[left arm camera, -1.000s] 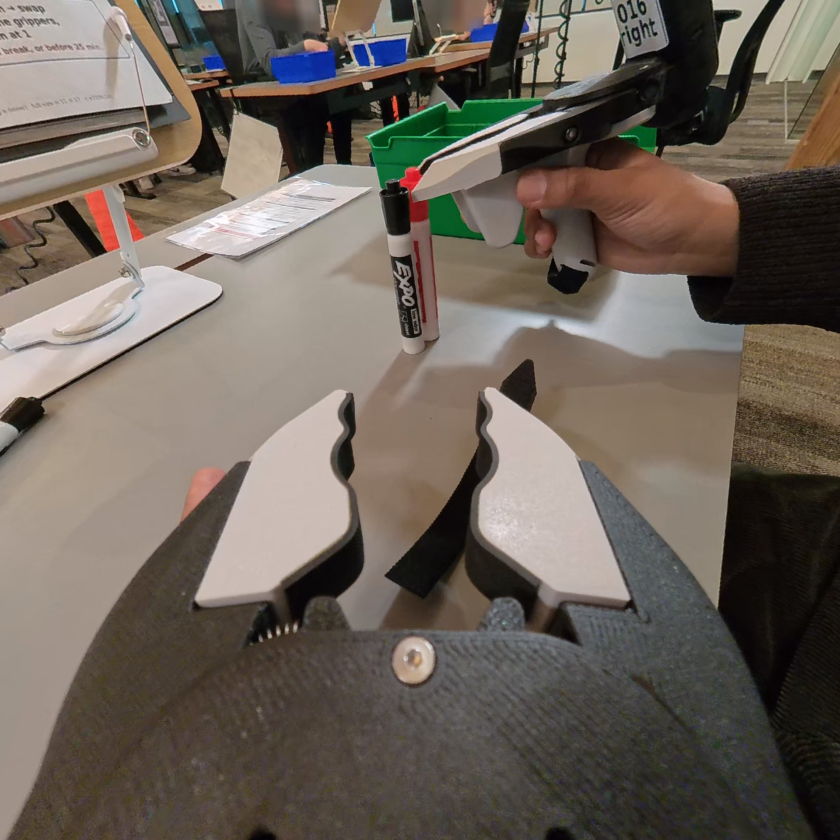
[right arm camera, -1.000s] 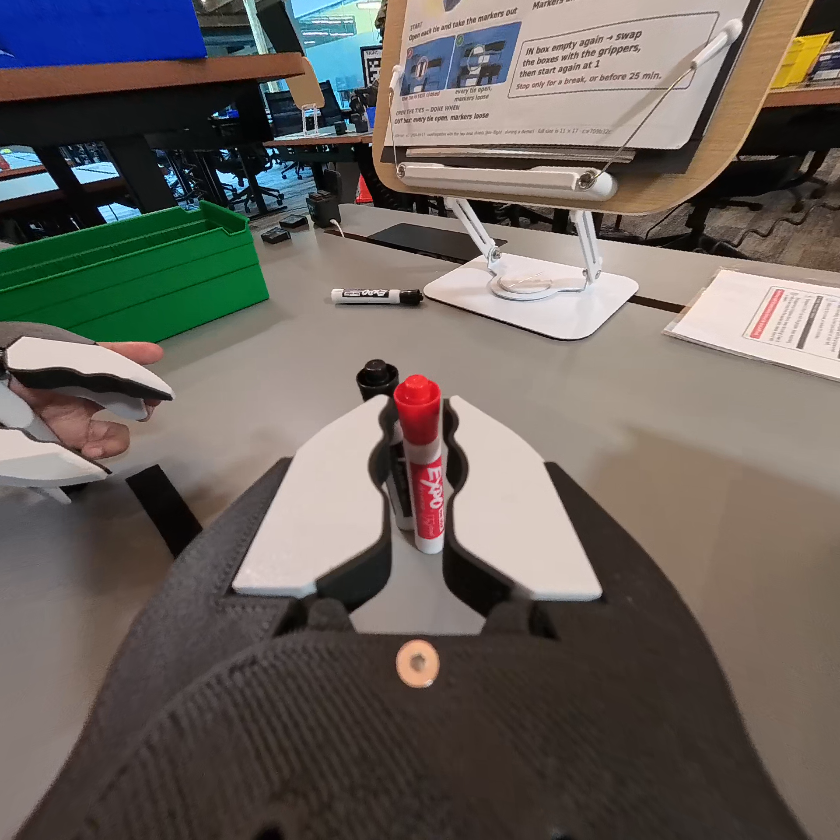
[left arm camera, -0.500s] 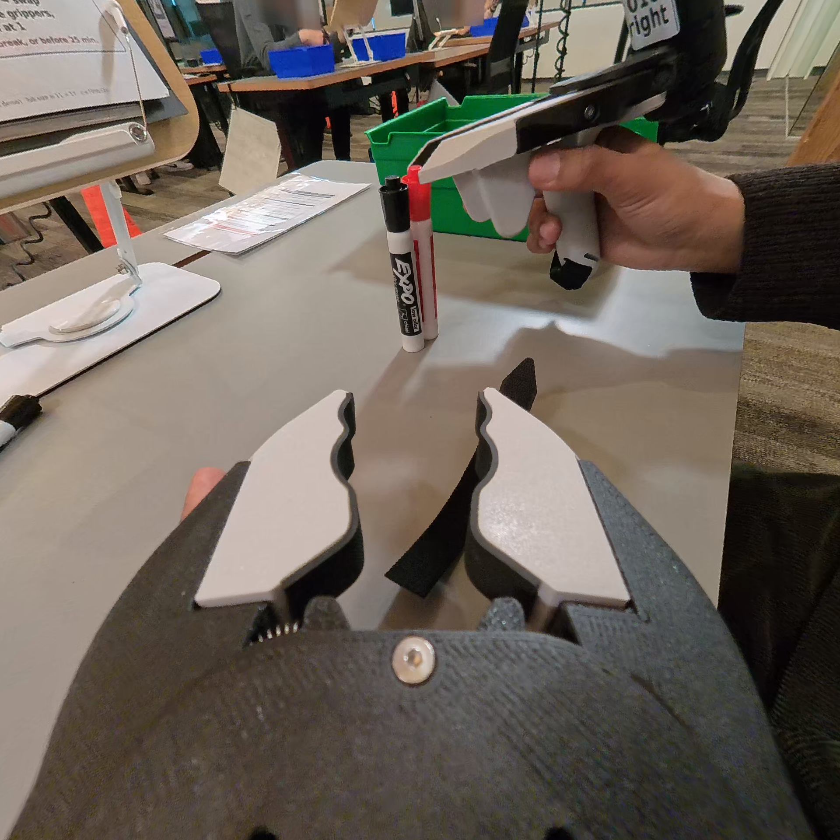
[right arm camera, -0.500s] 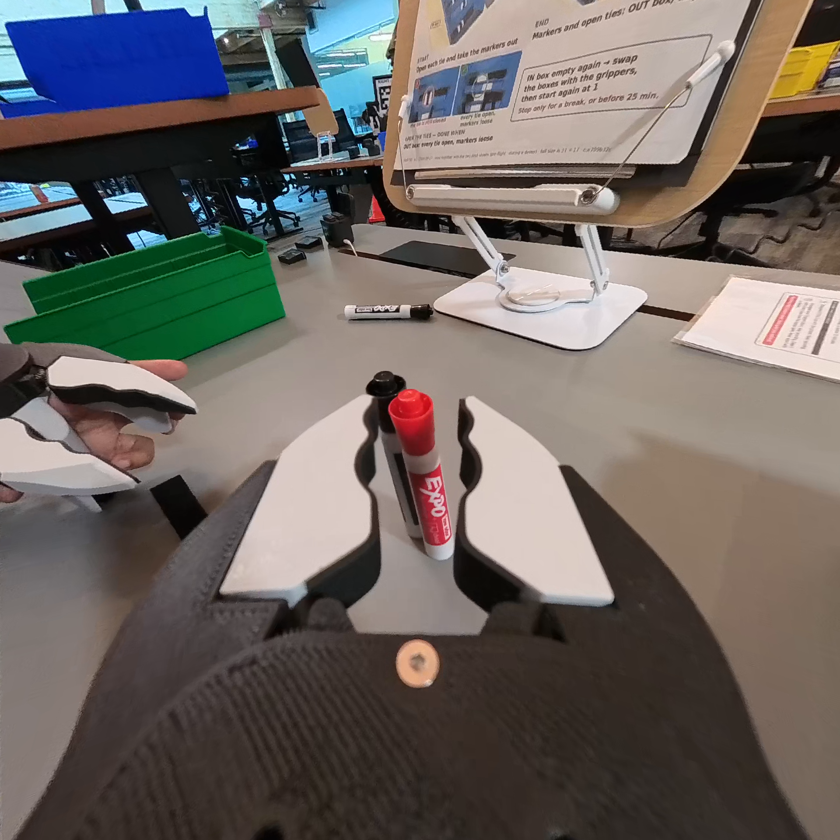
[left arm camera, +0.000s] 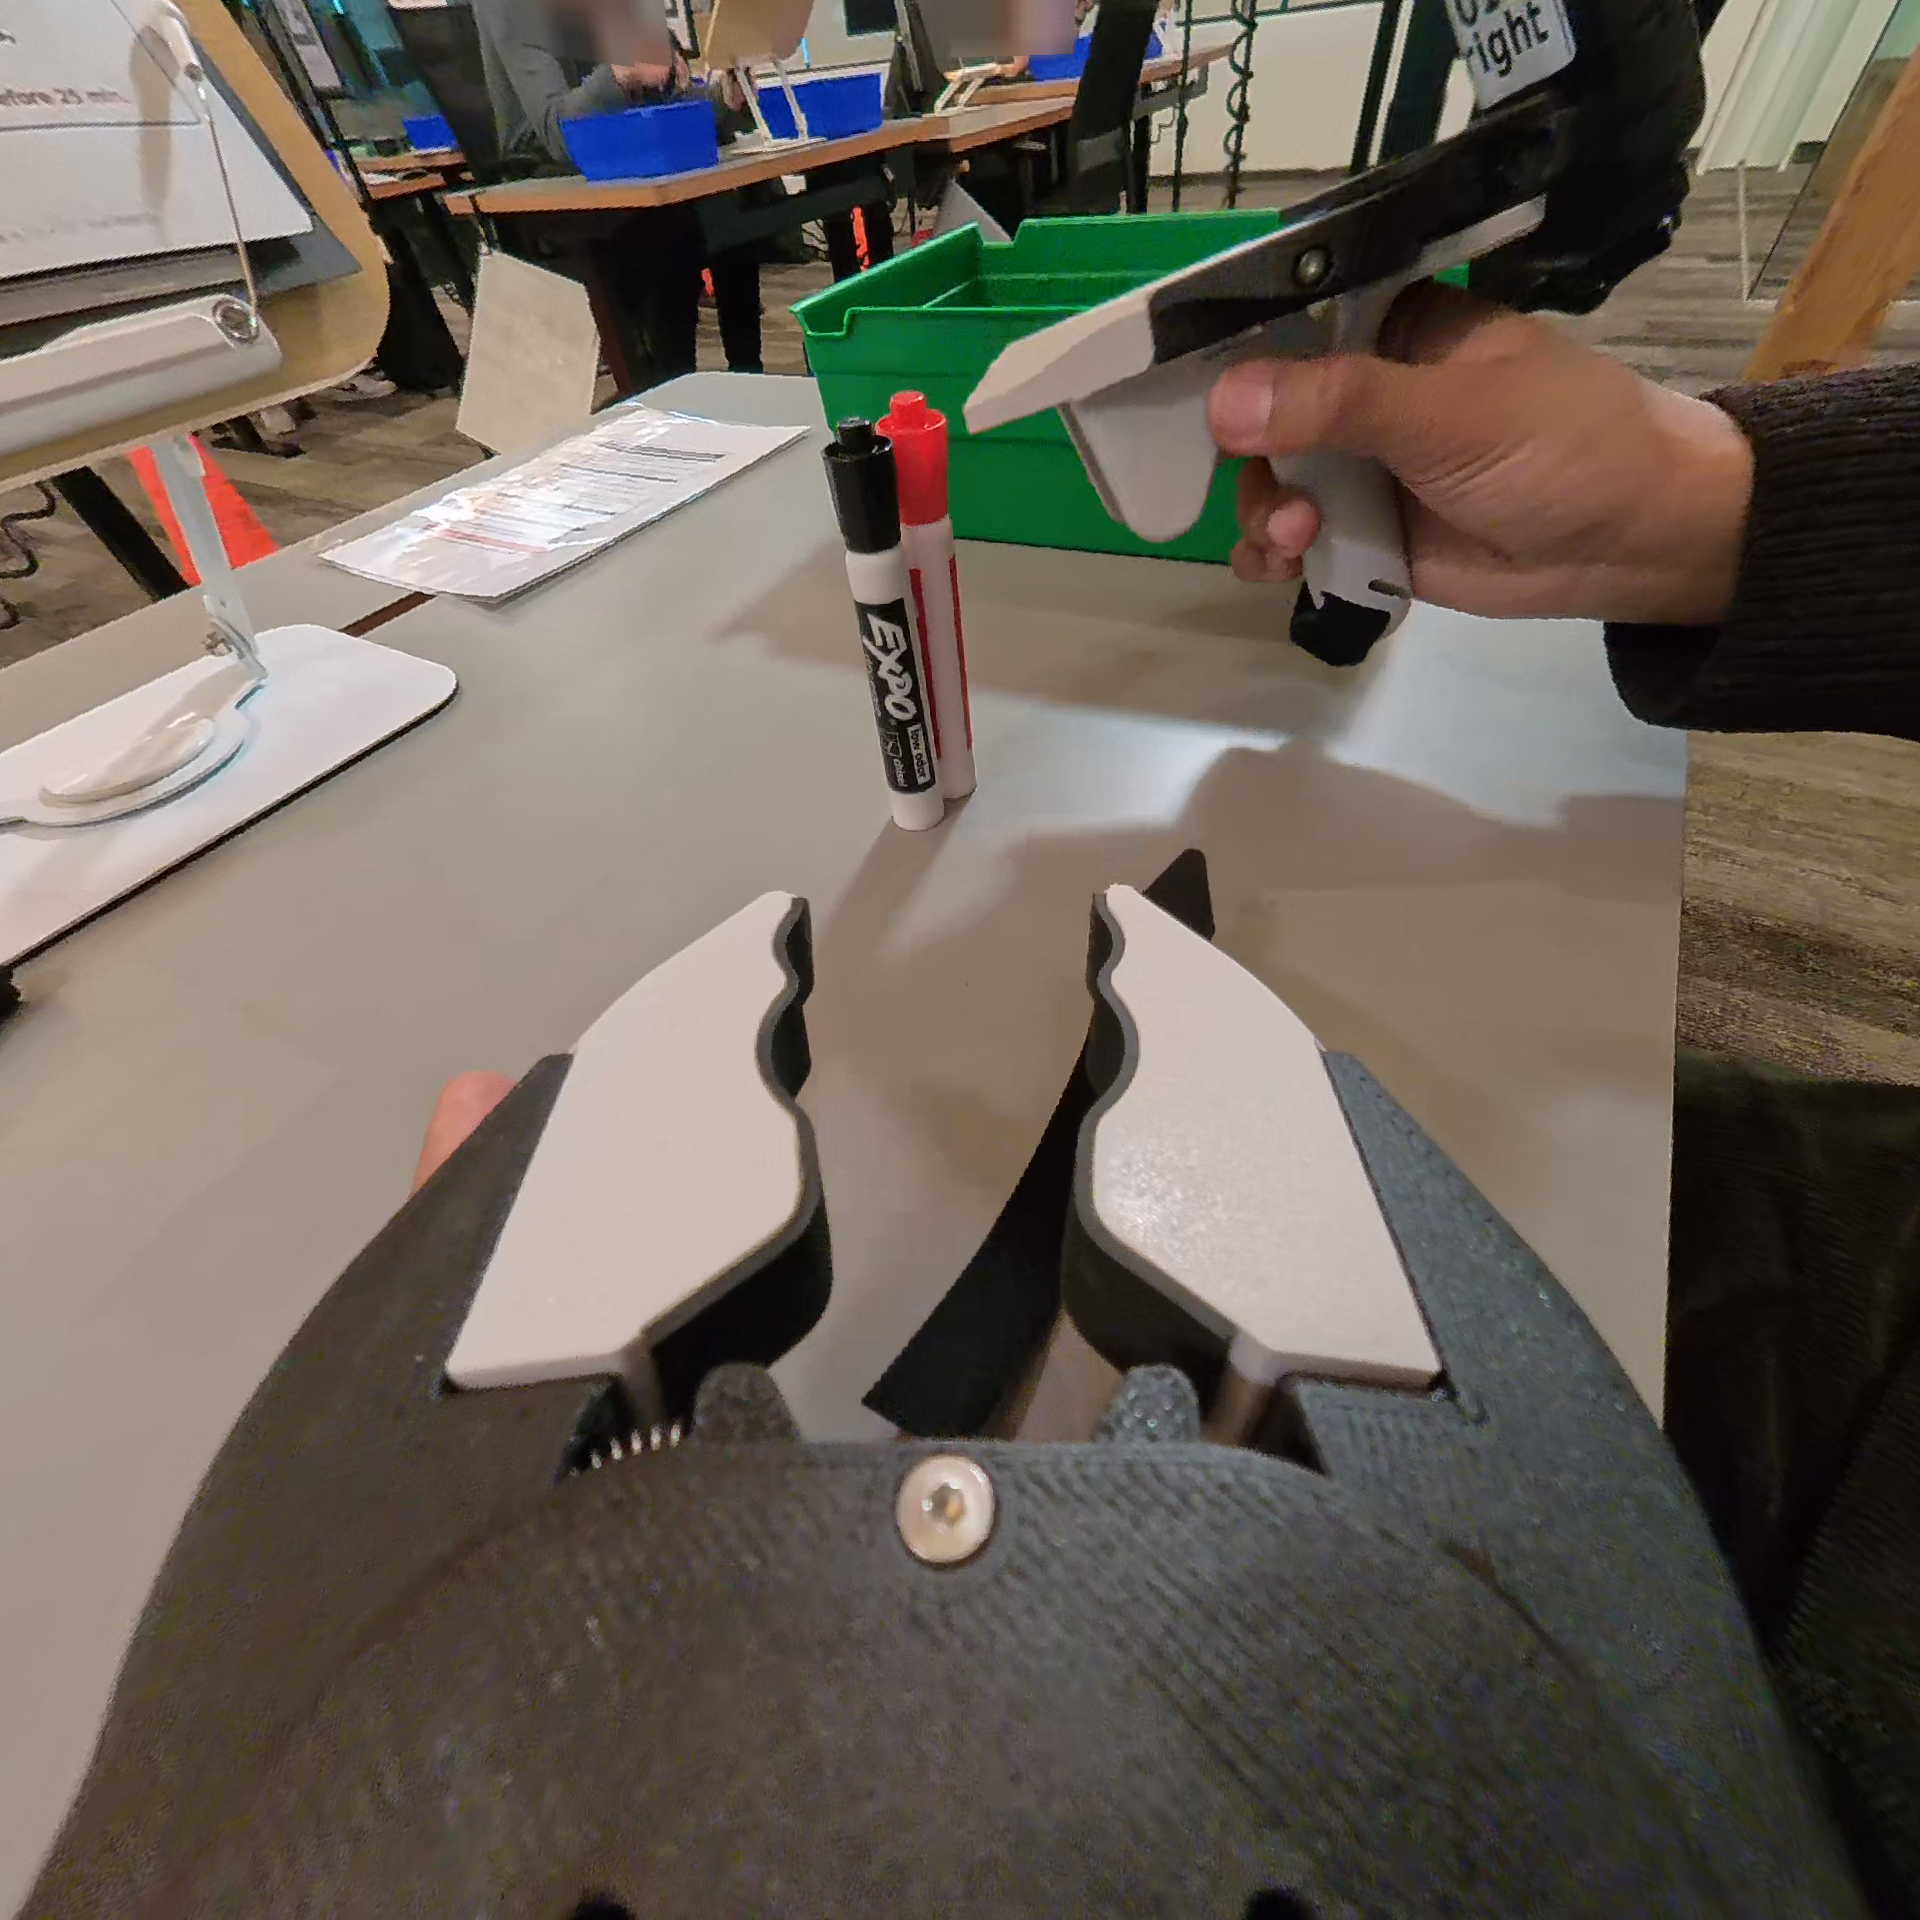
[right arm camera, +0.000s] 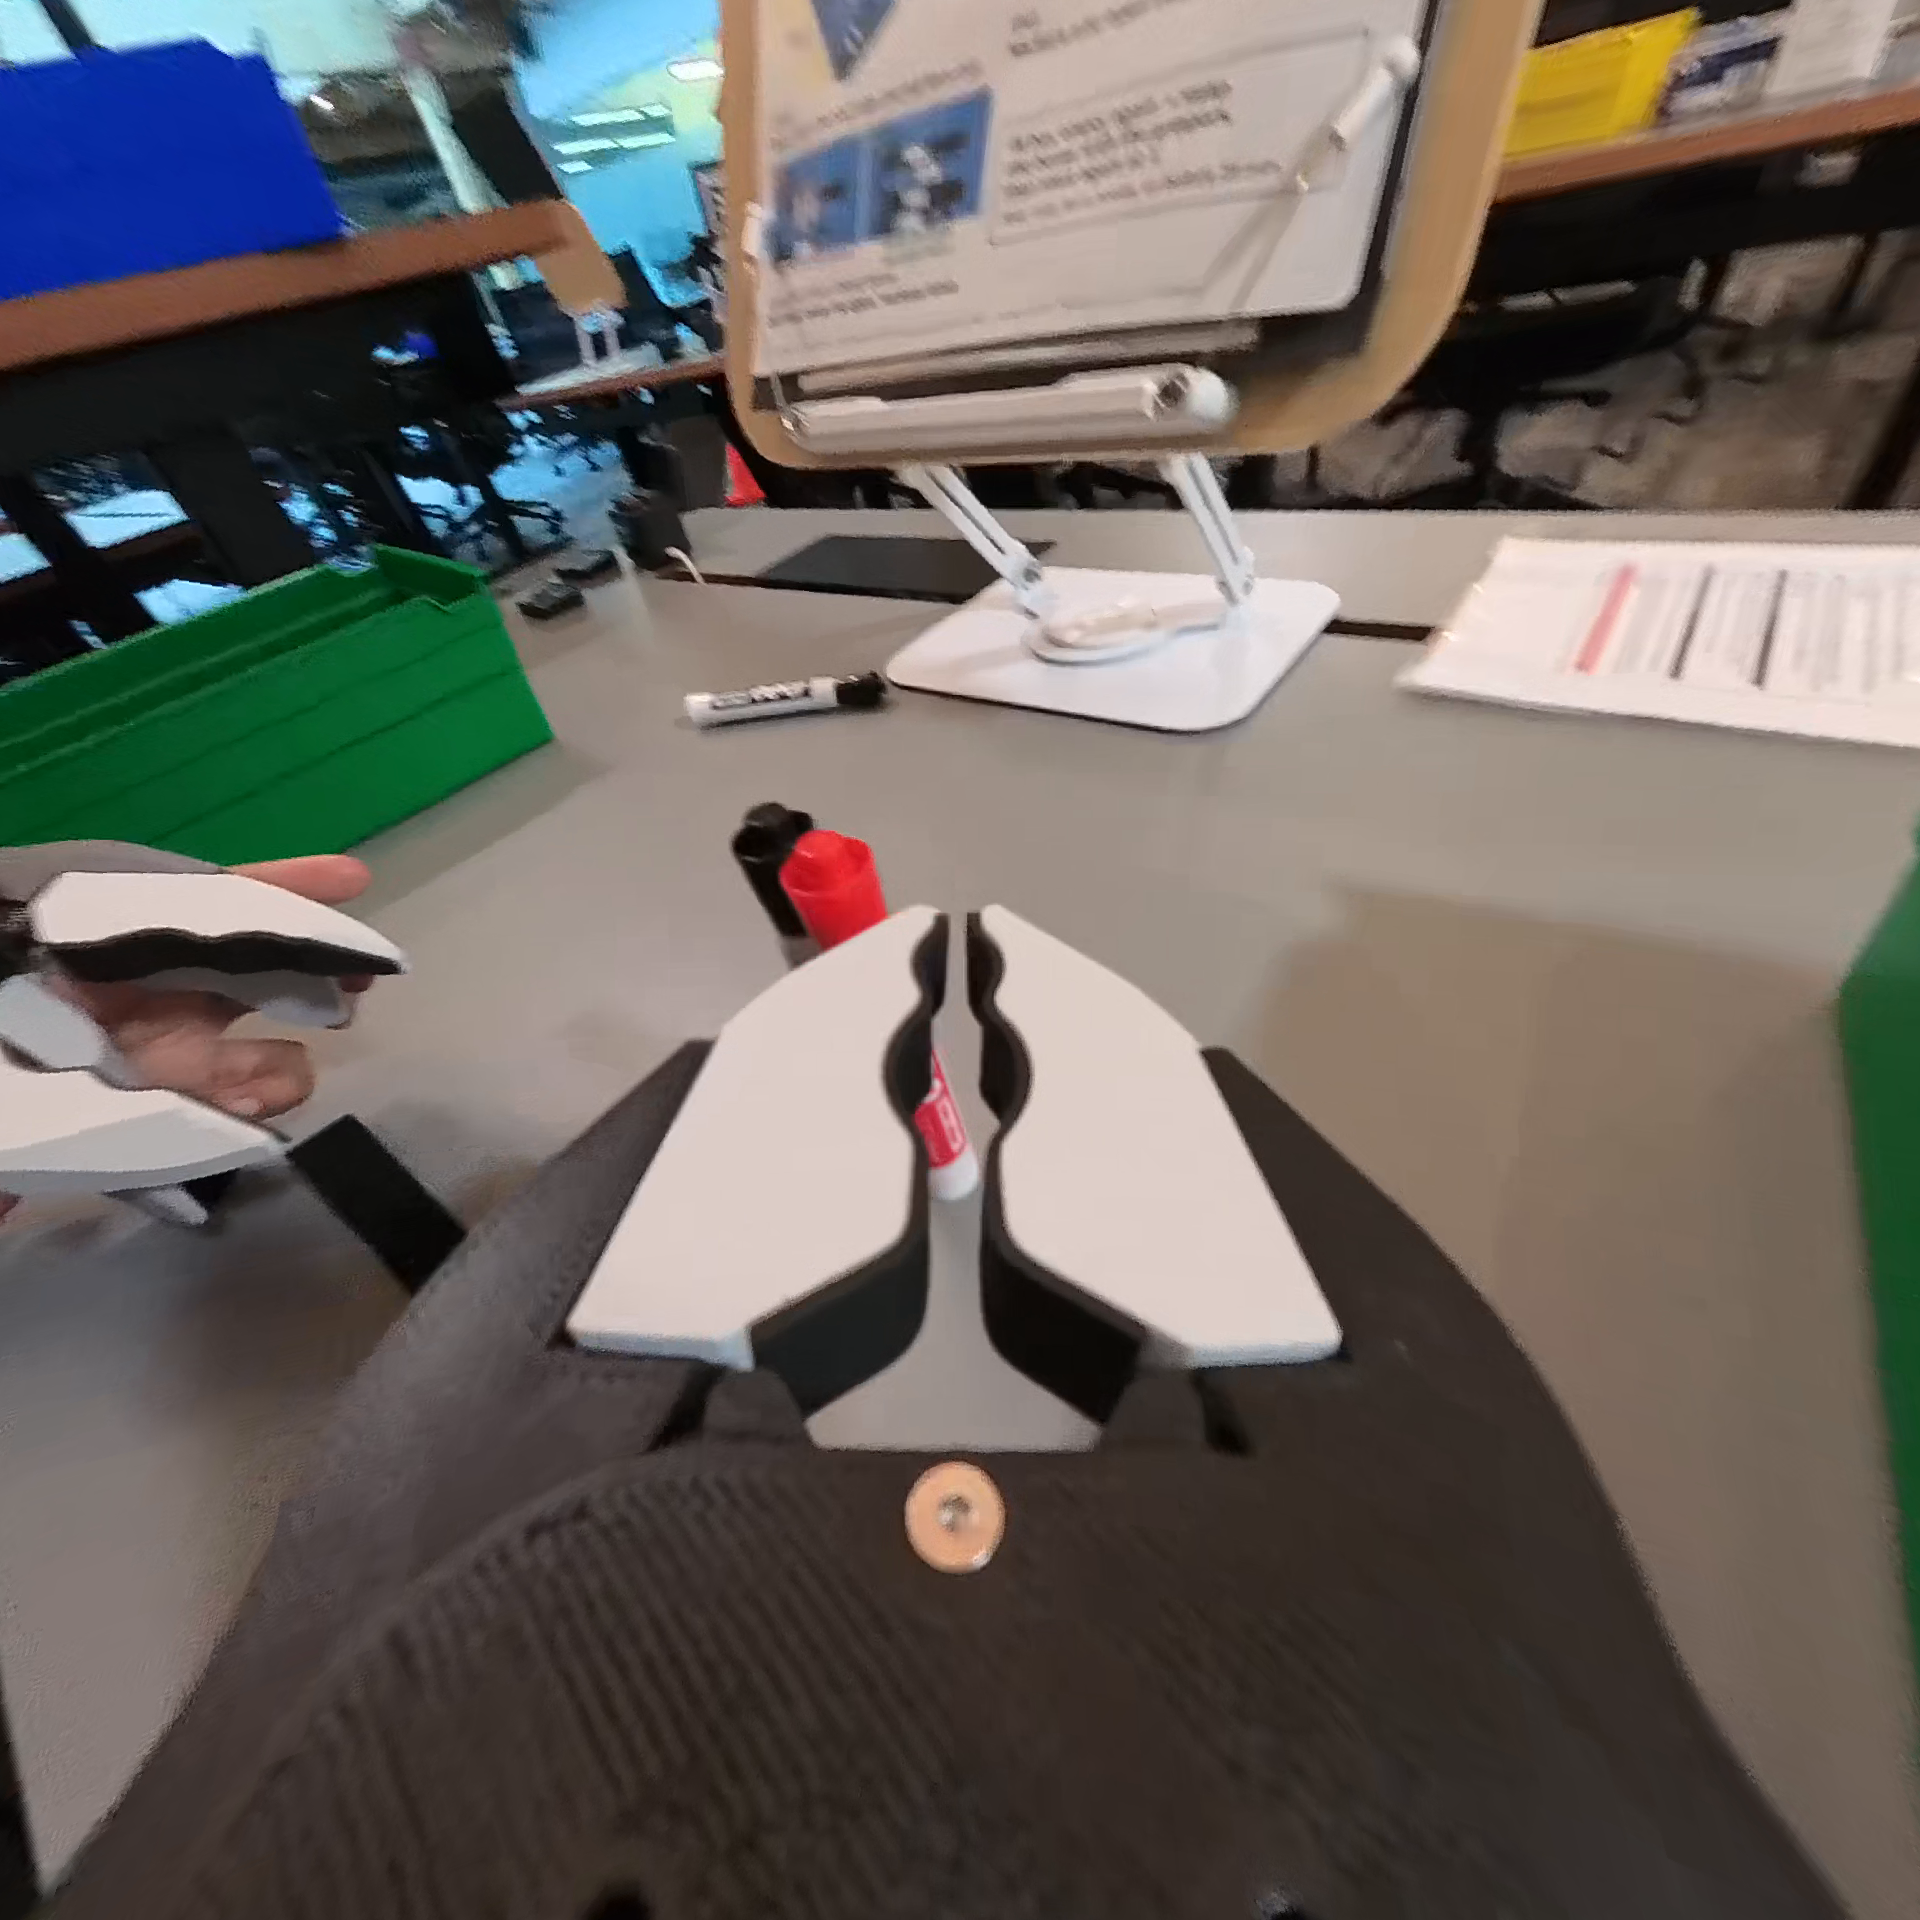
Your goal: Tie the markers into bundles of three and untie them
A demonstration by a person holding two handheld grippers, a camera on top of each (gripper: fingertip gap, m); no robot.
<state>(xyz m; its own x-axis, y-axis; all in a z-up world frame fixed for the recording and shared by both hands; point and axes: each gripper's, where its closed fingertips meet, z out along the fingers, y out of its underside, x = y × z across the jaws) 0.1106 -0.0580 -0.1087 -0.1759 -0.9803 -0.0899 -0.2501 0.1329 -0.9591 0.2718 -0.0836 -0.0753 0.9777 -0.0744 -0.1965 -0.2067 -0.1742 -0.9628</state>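
Note:
A black marker point(left arm camera: 883, 623) and a red marker point(left arm camera: 932, 582) stand upright side by side on the grey table point(left arm camera: 520, 935); they also show in the right wrist view, black point(right arm camera: 767, 847) and red point(right arm camera: 831, 899). My right gripper point(right arm camera: 958, 920) is shut and empty, just short of the markers; in the left wrist view it point(left arm camera: 982, 416) hovers right of the red cap. My left gripper point(left arm camera: 945, 914) is open and low over the table, with a black strap point(left arm camera: 987, 1299) lying under its right finger. A third marker point(right arm camera: 779, 698) lies by the stand.
A green bin point(left arm camera: 1039, 312) stands behind the markers, left in the right wrist view point(right arm camera: 260, 707). A document stand point(right arm camera: 1112, 644) and a paper sheet point(right arm camera: 1683, 644) sit at the far side. Another green object point(right arm camera: 1881, 1143) is at the right edge.
My right gripper let go of the two markers, drew back and up, and closed empty. The markers stay standing. My left gripper has not moved.

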